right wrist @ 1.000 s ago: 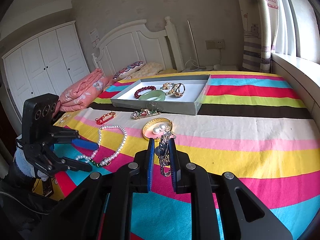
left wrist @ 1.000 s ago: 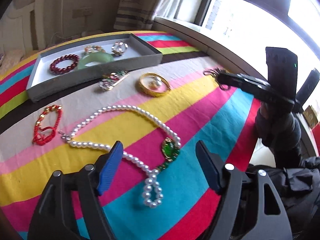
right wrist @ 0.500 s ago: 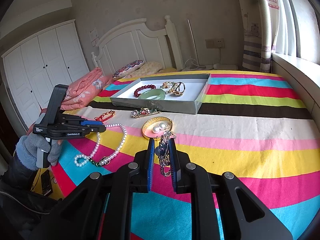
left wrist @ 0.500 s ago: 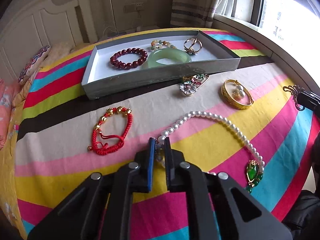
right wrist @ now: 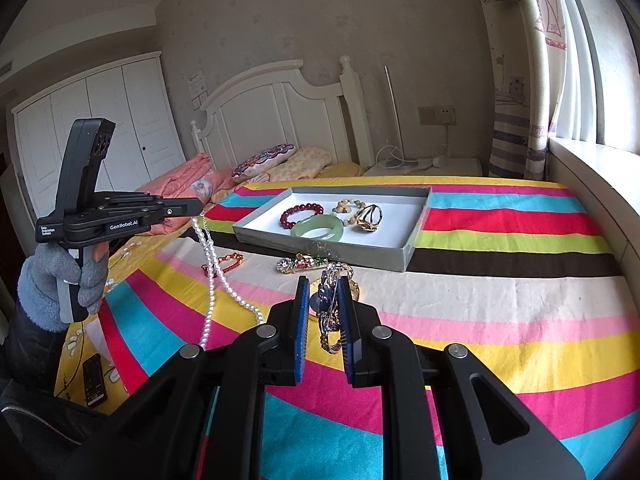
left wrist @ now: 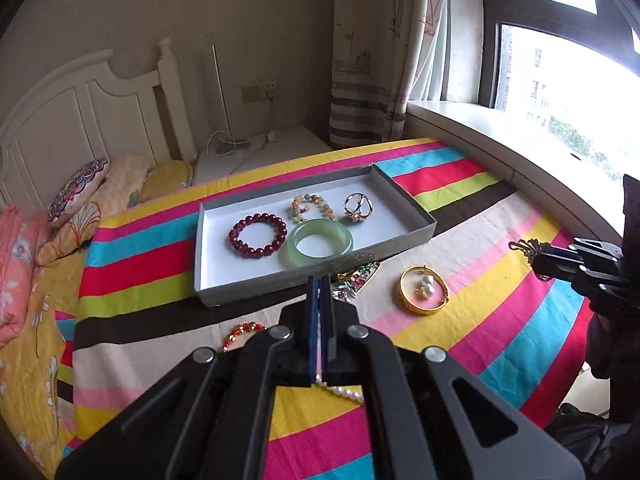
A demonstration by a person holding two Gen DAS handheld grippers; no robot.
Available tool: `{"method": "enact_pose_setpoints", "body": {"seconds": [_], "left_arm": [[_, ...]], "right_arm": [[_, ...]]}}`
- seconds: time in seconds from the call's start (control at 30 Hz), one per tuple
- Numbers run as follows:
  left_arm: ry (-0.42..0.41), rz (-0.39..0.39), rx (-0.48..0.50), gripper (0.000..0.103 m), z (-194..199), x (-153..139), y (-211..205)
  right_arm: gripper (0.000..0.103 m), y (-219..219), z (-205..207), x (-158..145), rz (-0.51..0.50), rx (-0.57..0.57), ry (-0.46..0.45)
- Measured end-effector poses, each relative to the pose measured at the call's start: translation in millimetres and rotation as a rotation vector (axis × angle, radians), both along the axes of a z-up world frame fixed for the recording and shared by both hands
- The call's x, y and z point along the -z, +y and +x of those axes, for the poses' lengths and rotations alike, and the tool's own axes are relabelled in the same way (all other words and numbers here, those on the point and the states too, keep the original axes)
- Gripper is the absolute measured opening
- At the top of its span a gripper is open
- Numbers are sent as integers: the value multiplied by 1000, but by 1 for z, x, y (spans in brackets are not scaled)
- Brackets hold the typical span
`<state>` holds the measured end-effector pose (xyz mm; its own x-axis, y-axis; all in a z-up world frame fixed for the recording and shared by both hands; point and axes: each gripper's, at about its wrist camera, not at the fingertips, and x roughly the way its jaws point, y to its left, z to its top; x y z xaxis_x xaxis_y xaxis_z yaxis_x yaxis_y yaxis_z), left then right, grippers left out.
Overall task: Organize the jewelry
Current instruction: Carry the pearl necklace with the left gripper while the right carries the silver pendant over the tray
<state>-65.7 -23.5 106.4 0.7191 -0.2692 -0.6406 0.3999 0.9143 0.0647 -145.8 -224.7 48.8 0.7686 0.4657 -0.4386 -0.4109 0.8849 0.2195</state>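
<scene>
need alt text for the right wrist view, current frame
The right tool is shut on a metal chain bracelet above a striped bedspread, while the left tool holds up a pearl necklace. Behind them, a grey tray holds a green bangle and bead bracelets.

Daylight pours through a dark-framed window (left wrist: 560, 60) onto the striped bedspread (right wrist: 500, 288). A white headboard (right wrist: 280, 108) stands against the beige wall (right wrist: 320, 20), white wardrobe doors (right wrist: 100, 120) left, patterned curtain (left wrist: 368, 60) by the sill.
</scene>
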Motion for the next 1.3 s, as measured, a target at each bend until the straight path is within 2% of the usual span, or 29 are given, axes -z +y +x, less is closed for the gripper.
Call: {"method": "enact_pose_setpoints", "body": {"seconds": [0.1,0.27,0.5,0.67,0.8,0.9,1.0,1.03,1.07,1.1,1.13,1.3], "left_arm": [[-13,-33,-15,0,-6,2,8],[-84,-57,15,0,-15,-33,8],[-202,-42,51,0,-23,-91,-3],[-263,-26,59,0,-26,-120,-10],[-299,-4,57,0,-21,-139,-18],[-288,3,42,0,-5,-145,-19],[-146,-74,115,1,12,-129,-14],[-97,-97,133,5,16,-117,-12],[-46,-101,144,25,20,-102,-12],[-8,-97,140,50,22,-84,-11],[11,-87,124,56,22,-66,-10],[183,-36,116,57,29,23,-1]], "right_arm": [[15,0,0,3,-8,4,12],[15,-1,3,-8,1,5,-6],[15,12,9,-39,-29,-24,-78],[15,20,19,-54,-54,-32,-103],[15,26,28,-62,-67,-42,-110],[15,35,40,-66,-95,-49,-110],[15,40,50,-67,-100,-51,-103],[15,41,51,-66,-96,-51,-102],[15,42,51,-65,-89,-52,-101],[15,42,51,-64,-82,-53,-100],[15,42,49,-62,-77,-53,-98],[15,37,47,-52,-87,-46,-69]]}}
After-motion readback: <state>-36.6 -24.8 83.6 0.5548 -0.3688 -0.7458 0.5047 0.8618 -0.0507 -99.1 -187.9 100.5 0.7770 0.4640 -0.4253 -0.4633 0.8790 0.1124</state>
